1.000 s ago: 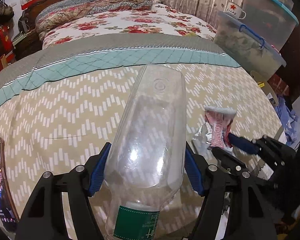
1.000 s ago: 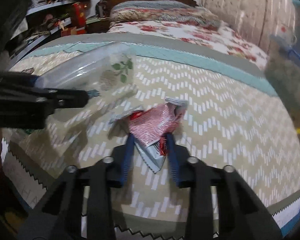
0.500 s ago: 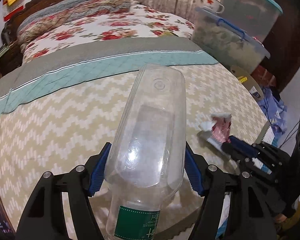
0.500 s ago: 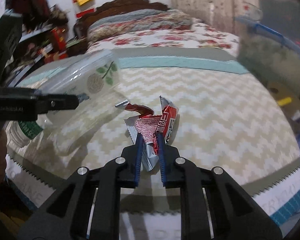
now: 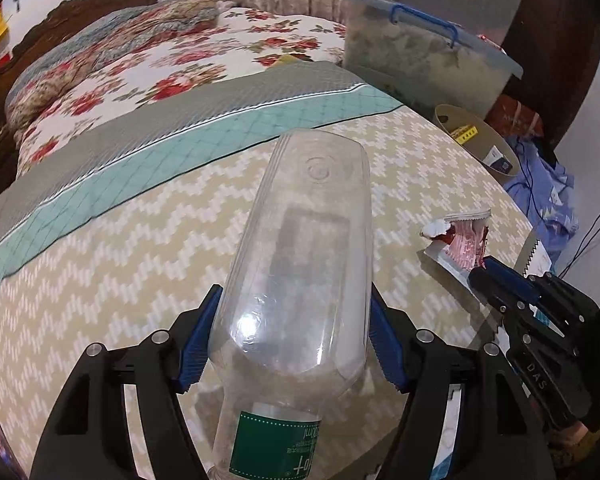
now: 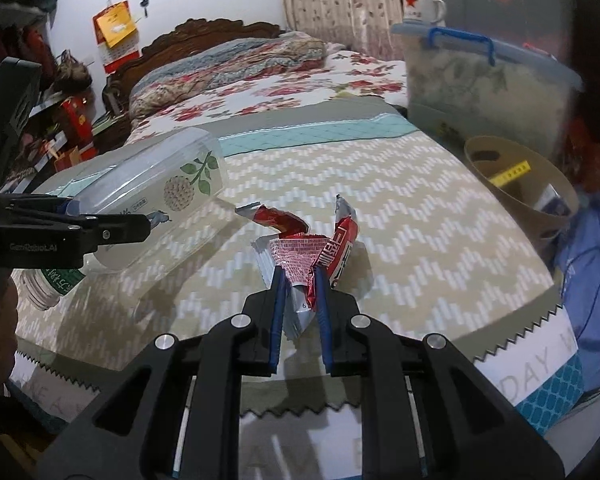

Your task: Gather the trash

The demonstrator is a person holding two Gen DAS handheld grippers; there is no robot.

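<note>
My left gripper (image 5: 290, 336) clamps its blue-padded jaws on the clear, flattened plastic bottle with the green label (image 5: 300, 264), holding it base-forward above the beige zigzag-patterned bedspread (image 5: 120, 264). To the bottle's right, my right gripper (image 6: 299, 280) sits nearly closed on the crumpled red-and-silver foil snack wrapper (image 6: 308, 252), lifted just off the same bedspread. Farther right of the bottle, beyond the bed's edge, stands a tan round wastebasket (image 6: 548, 184), with a lidded translucent storage bin (image 6: 484, 92) behind it.

"GenRobot.AI" on the left gripper (image 6: 148, 227); "DAY" on the mat (image 6: 536, 376).
</note>
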